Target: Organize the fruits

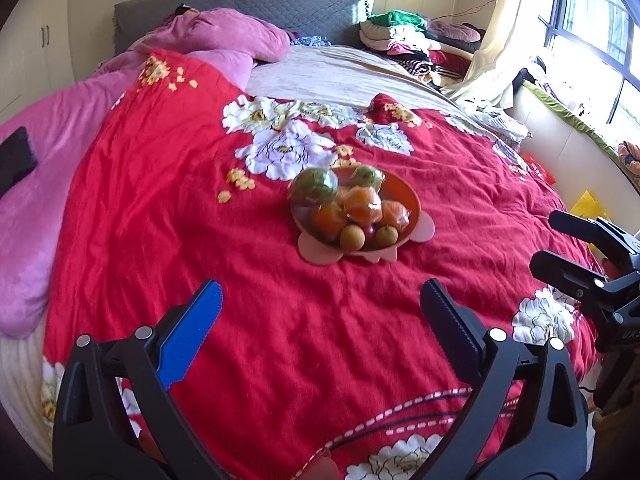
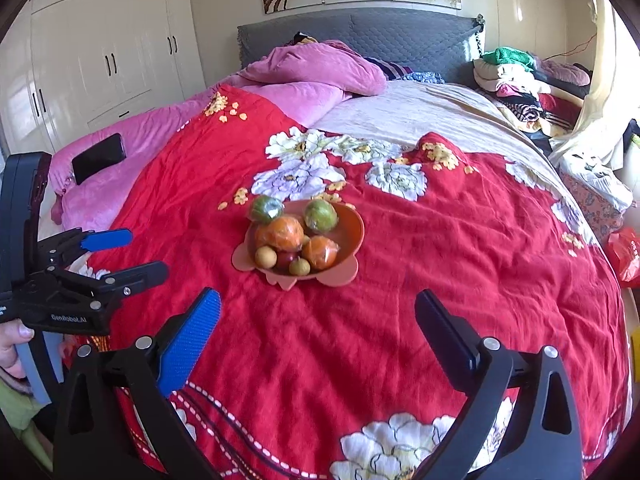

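Observation:
An orange-pink bowl sits mid-bed on the red floral blanket, also in the right wrist view. It holds two wrapped green fruits, wrapped oranges, small brown round fruits and a dark red one. My left gripper is open and empty, well short of the bowl; it also shows at the left of the right wrist view. My right gripper is open and empty, near the bowl; it shows at the right edge of the left wrist view.
A pink quilt lies along the left with a black phone on it. A grey headboard, a beige sheet, piled clothes, a white wardrobe and a window surround the bed.

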`<control>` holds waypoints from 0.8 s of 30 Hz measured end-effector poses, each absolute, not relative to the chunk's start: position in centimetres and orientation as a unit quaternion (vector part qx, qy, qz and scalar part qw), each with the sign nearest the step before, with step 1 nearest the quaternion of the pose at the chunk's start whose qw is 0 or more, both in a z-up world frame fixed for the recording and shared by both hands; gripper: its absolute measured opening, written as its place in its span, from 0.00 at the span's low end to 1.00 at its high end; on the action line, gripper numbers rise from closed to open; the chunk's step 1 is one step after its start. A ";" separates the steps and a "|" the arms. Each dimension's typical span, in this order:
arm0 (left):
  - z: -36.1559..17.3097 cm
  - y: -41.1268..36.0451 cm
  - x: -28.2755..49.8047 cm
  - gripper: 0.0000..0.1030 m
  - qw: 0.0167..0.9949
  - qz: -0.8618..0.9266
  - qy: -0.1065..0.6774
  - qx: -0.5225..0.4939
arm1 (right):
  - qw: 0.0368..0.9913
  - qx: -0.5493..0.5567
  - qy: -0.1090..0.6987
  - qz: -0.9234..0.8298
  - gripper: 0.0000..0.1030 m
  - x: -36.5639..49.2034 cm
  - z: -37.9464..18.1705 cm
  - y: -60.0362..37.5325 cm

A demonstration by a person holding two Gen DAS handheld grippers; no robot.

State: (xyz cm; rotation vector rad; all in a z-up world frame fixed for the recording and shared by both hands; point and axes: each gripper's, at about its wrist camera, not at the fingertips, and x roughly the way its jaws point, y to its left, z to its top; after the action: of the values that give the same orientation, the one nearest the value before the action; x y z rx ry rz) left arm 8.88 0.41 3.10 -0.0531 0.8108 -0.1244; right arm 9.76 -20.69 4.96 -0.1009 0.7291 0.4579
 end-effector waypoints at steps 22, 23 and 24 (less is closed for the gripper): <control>0.3 -0.4 6.2 0.91 0.908 -0.049 0.416 -0.028 | 0.904 -0.072 0.379 0.183 0.95 6.5 0.9 -21.4; 0.3 -0.4 6.3 0.91 0.907 -0.049 0.417 -0.028 | 0.903 -0.072 0.380 0.184 0.95 6.5 0.8 -21.4; 0.2 -0.4 6.3 0.91 0.906 -0.049 0.419 -0.028 | 0.903 -0.073 0.382 0.185 0.95 6.5 0.8 -21.3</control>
State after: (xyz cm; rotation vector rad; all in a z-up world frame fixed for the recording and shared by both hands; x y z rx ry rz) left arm 6.31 -0.36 0.25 -0.0576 0.8653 -0.1010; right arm 6.52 -21.32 0.76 -0.1503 0.7890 0.3825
